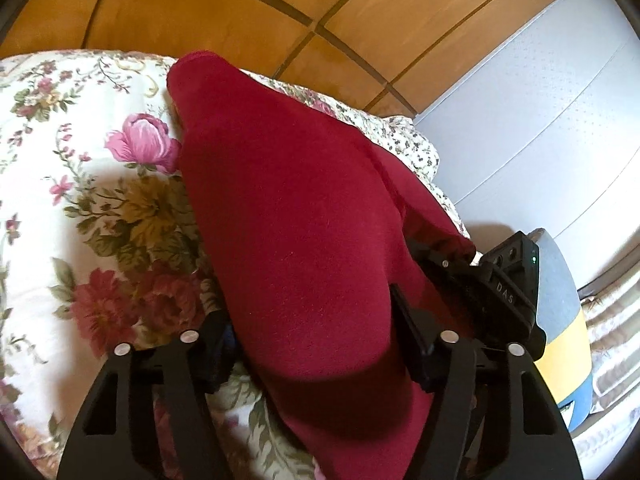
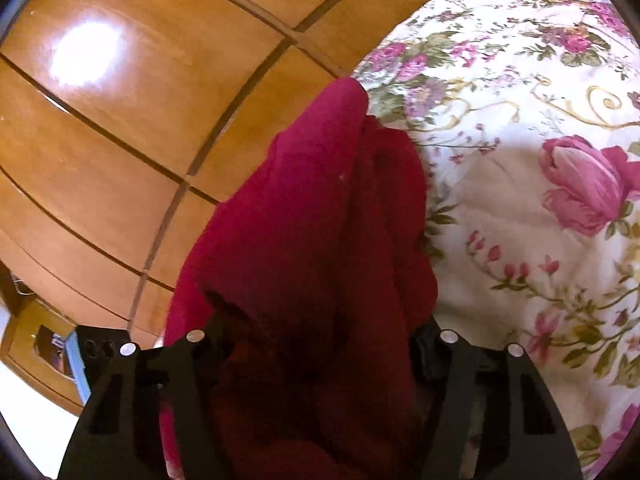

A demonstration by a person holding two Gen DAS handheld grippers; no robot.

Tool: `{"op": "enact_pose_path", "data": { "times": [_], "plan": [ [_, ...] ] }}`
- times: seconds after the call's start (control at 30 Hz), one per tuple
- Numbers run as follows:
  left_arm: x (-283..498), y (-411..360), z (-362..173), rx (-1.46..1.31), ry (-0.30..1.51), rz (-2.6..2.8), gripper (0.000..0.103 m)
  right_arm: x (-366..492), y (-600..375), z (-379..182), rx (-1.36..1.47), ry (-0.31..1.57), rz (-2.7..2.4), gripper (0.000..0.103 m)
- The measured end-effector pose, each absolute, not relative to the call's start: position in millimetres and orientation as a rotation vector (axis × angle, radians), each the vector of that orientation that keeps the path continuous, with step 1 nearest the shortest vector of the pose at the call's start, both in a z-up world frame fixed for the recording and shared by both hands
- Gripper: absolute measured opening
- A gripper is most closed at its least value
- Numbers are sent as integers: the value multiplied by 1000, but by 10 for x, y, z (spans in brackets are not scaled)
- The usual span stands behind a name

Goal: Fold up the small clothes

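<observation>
Red garment [image 1: 296, 216] over both claws (fingertips hidden), above floral bedspread [image 1: 80, 184].

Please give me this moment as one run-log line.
left gripper: holds red garment | right gripper: holds it | floral bedspread below

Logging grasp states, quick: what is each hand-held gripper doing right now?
Left hand-held gripper: closed on the red garment.
Right hand-held gripper: red garment drapes between its fingers; closed or not cannot be told.
</observation>
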State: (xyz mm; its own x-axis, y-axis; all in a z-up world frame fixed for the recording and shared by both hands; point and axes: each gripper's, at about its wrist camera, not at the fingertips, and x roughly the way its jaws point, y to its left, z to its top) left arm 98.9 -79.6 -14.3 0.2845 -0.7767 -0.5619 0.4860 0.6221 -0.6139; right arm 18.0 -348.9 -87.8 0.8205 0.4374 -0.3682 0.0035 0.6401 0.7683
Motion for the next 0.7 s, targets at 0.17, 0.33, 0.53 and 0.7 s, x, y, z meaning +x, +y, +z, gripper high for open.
{"op": "enact_pose_path", "data": {
  "times": [0.17,0.33,0.53,0.7],
  "plan": [
    [898,-576,-95,-369,930,-842,64,218,-3274,-776,814,537,345,64],
    [815,-341,-35,-347,882,-794,64,308,-2988,-726,769,531,429,63],
    [735,-59,56,-347,835,-749,64,392,-2733,-624,730,503,513,63],
    [726,9,156,-341,797,-749,64,363,-2650,-520,711,444,539,63]
  ]
}}
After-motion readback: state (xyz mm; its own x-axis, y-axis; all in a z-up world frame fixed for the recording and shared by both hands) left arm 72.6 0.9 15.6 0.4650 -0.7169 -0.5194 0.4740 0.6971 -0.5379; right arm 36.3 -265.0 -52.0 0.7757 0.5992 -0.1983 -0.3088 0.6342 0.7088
